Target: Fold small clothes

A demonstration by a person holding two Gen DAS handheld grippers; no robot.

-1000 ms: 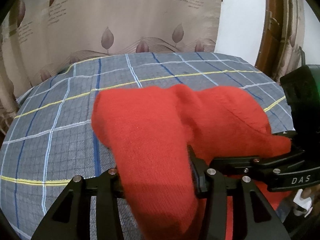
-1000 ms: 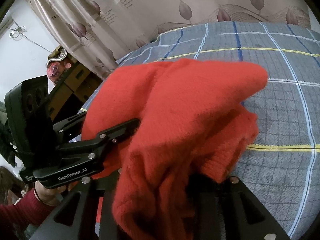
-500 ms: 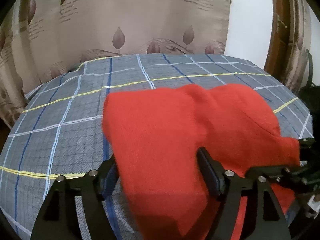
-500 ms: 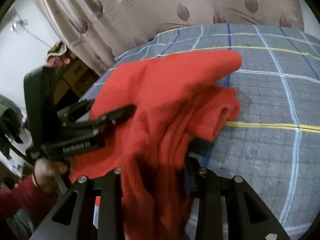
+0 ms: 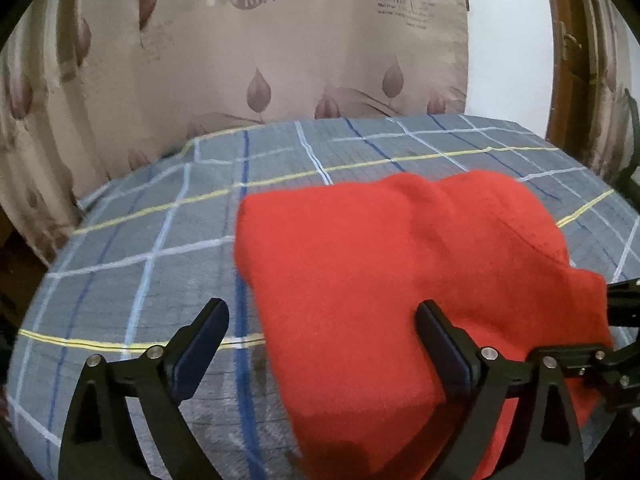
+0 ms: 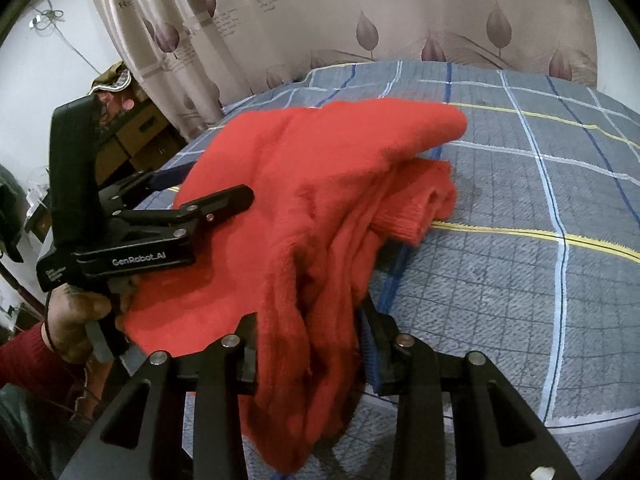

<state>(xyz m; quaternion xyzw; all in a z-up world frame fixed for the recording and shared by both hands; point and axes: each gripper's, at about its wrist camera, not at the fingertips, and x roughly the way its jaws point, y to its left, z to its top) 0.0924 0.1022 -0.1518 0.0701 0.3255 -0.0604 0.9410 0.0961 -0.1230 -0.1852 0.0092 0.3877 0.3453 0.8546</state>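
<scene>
A red knitted garment (image 5: pixel 400 264) lies bunched on the grey plaid bed cover (image 5: pixel 152 280). My left gripper (image 5: pixel 320 332) is open, its fingers spread wide, the right finger (image 5: pixel 444 340) against the cloth and the left finger (image 5: pixel 200 336) over bare cover. It also shows in the right wrist view (image 6: pixel 200 188), at the garment's left edge. My right gripper (image 6: pixel 308 344) is shut on a thick fold of the red garment (image 6: pixel 320 208), which hangs down between its fingers. Its tips are hidden by the cloth.
A beige leaf-print curtain (image 5: pixel 248 52) hangs behind the bed. A wooden door frame (image 5: pixel 568 60) stands at the right. Cardboard boxes (image 6: pixel 136 136) sit beyond the bed's left edge. The person's hand (image 6: pixel 76 320) holds the left gripper's handle.
My left gripper has opened and let go of the red garment, which has dropped onto the cover. My right gripper keeps its hold and has shifted slightly.
</scene>
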